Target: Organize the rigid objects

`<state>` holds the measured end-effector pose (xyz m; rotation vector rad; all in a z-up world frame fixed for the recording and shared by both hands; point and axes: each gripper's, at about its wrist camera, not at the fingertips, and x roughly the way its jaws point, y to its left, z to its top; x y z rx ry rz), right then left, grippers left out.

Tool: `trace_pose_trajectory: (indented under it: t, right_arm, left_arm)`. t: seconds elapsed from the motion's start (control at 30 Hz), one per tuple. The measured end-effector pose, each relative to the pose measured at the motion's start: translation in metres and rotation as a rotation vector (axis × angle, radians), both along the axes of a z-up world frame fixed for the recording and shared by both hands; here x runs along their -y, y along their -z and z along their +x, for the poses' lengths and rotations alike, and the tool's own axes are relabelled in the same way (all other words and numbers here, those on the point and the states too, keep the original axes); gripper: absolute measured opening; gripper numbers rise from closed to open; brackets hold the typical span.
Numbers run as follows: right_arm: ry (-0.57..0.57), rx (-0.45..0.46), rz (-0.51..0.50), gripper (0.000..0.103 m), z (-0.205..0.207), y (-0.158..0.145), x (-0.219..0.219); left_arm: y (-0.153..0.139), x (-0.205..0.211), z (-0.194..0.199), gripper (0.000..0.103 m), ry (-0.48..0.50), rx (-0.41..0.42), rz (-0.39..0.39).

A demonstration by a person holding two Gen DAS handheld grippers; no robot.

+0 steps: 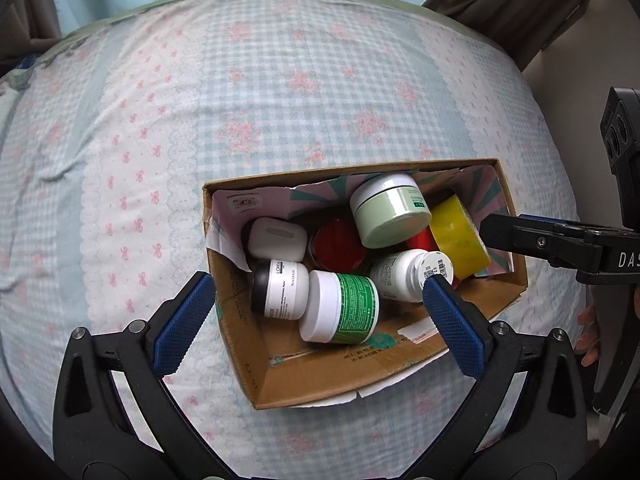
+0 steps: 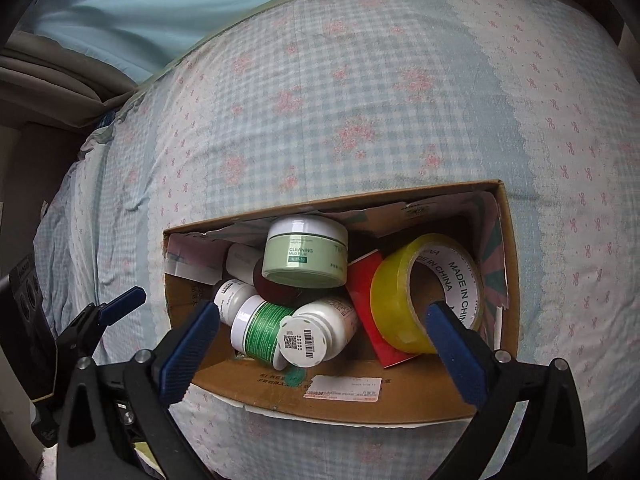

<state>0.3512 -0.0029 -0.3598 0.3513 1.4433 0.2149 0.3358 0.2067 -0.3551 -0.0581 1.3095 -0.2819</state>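
Note:
An open cardboard box [image 1: 320,384] [image 2: 344,402] lies on a bed and holds several items. Inside are a pale green jar [image 1: 390,210] [image 2: 306,252], a green-labelled white jar [image 1: 340,308] [image 2: 260,326], a white bottle with a barcode cap [image 1: 408,274] [image 2: 316,332], a black-and-white jar [image 1: 278,288], a white case [image 1: 276,240], a red lid [image 1: 340,248] and a yellow tape roll [image 1: 460,236] [image 2: 424,292]. My left gripper [image 1: 318,312] hangs open above the box with nothing between its pads. My right gripper [image 2: 320,340] is also open and empty over the box.
The bed's checked blue-and-pink floral cover [image 1: 280,92] [image 2: 360,100] spreads around the box. The right gripper's finger [image 1: 516,232] reaches in from the right edge of the left wrist view. A person's hand [image 1: 590,336] shows beside it.

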Motion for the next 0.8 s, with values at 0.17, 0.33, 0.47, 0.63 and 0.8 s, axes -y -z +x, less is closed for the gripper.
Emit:
trace_pose_trajectory:
  t: [0.17, 0.33, 0.47, 0.63, 0.8]
  right_arm:
    - [0.005, 0.056, 0.007, 0.103, -0.023, -0.031, 0.008]
    - [-0.027, 0.147, -0.005, 0.103, -0.052, -0.089, 0.022]
    - [-0.046, 0.243, -0.036, 0.103, -0.082, -0.149, 0.043]
    - [-0.004, 0.393, -0.106, 0.103, -0.128, -0.226, 0.079]
    - [0.003, 0.591, -0.247, 0.103, -0.177, -0.294, 0.103]
  left_arm:
    - [-0.043, 0.009, -0.02, 0.103, -0.034, 0.053, -0.017]
    - [-0.103, 0.029, -0.053, 0.103, -0.073, 0.135, 0.015]
    - [-0.157, 0.048, -0.087, 0.103, -0.108, 0.21, -0.015]
    - [-0.232, 0.074, -0.137, 0.103, -0.133, 0.371, -0.019]
    - [-0.303, 0.095, -0.191, 0.103, -0.158, 0.574, -0.051]
